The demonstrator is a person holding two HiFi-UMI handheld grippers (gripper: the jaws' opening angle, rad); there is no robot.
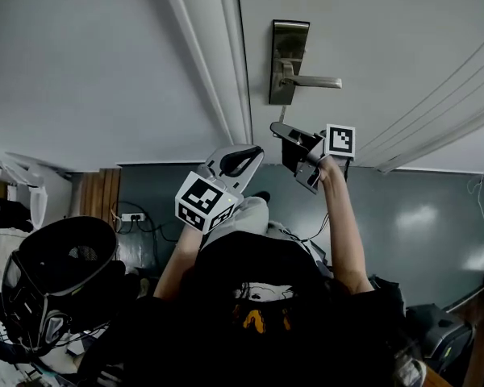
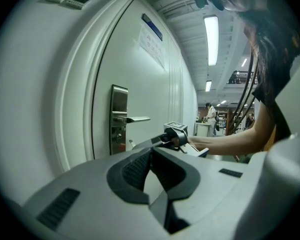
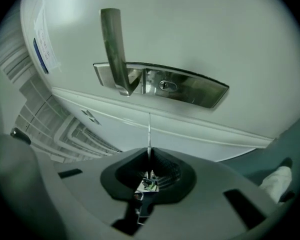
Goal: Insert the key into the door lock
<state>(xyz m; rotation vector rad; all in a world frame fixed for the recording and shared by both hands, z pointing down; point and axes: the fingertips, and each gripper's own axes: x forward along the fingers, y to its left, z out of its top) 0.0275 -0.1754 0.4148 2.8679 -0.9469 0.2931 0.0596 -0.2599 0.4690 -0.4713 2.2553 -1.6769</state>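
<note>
While the right gripper [image 3: 149, 156] clamps the key [image 3: 149, 134], blade short of the lock [image 3: 162, 85], the left gripper [image 2: 151, 154] sits closed, empty.

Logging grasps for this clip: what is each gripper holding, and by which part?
The right gripper pinches the key by its head, blade pointing forward; the left gripper holds nothing.

gap key [image 3: 149, 134]–keyhole [image 3: 163, 85]: open | obstacle: lever handle [image 3: 115, 44], juts just beside keyhole | door frame [image 1: 226, 71]: well left, clear of path
</note>
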